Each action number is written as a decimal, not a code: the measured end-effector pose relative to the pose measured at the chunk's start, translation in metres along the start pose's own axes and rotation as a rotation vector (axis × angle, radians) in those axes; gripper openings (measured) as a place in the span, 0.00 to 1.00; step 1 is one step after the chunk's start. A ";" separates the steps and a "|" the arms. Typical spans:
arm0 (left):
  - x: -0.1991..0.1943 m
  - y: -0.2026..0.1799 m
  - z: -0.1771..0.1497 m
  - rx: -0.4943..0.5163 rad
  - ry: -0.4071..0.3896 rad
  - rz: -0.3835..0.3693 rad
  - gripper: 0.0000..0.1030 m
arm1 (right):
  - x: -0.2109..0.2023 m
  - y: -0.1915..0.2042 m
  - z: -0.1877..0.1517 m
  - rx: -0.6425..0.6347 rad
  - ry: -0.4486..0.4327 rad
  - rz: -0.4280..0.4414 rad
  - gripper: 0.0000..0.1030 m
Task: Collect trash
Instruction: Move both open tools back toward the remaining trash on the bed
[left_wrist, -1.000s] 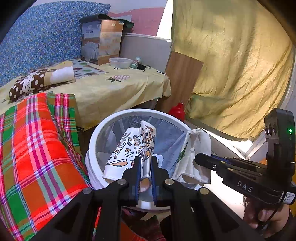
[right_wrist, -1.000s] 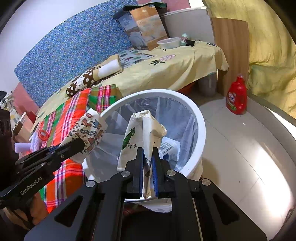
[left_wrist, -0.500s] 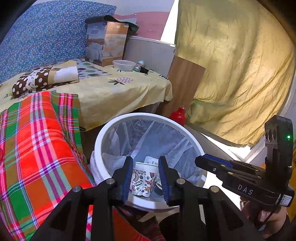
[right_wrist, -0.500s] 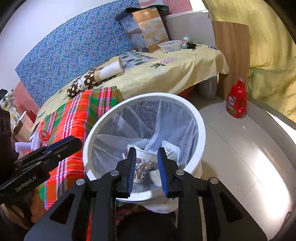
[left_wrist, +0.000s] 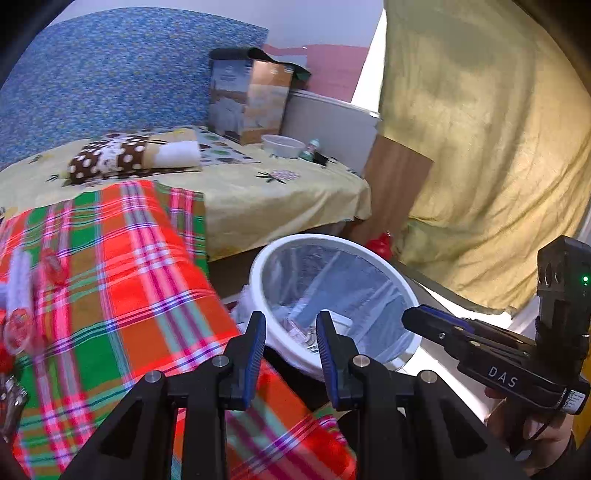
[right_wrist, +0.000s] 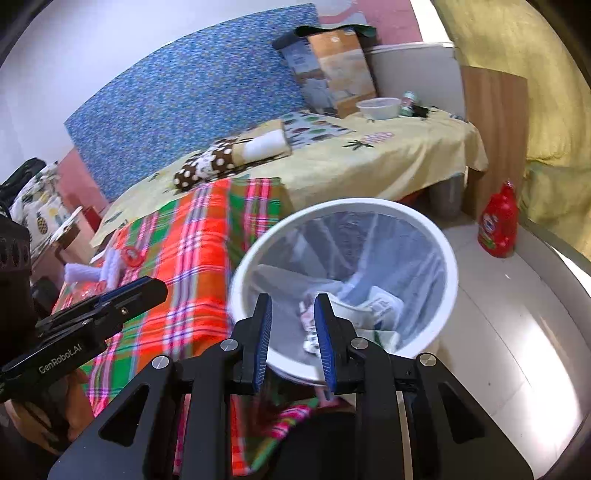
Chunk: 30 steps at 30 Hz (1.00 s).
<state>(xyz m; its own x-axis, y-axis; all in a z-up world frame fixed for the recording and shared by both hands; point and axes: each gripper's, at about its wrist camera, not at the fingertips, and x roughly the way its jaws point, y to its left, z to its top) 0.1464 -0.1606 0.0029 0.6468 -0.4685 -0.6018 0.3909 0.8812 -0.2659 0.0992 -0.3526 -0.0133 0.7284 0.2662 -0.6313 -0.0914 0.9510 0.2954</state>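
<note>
Left wrist view: left claw (left_wrist: 290, 334) spread open, empty, over the seam between plaid blanket (left_wrist: 110, 280) and white bin (left_wrist: 400, 282). Lined bin on the floor beside the bed (left_wrist: 258, 192), trash (left_wrist: 299, 328) lying at its bottom. Right claw (left_wrist: 436, 321) seen from the side, to the right of the bin.

Right wrist view: right claw (right_wrist: 293, 319) also parted, holding nothing, above the near rim of the bin (right_wrist: 452, 273). Cup and wrappers (right_wrist: 369, 308) inside. Red bottle (right_wrist: 498, 221) on the floor beyond.
</note>
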 end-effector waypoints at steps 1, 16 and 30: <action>-0.006 0.003 -0.002 -0.004 -0.006 0.005 0.27 | 0.000 0.003 0.000 -0.007 -0.001 0.007 0.25; -0.053 0.044 -0.027 -0.063 -0.049 0.119 0.27 | 0.010 0.052 -0.009 -0.089 0.039 0.122 0.25; -0.080 0.081 -0.046 -0.142 -0.058 0.221 0.27 | 0.018 0.094 -0.018 -0.163 0.087 0.222 0.25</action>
<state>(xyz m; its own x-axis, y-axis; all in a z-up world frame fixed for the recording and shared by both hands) 0.0958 -0.0487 -0.0053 0.7446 -0.2629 -0.6135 0.1429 0.9607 -0.2381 0.0916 -0.2560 -0.0097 0.6183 0.4762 -0.6252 -0.3553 0.8790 0.3181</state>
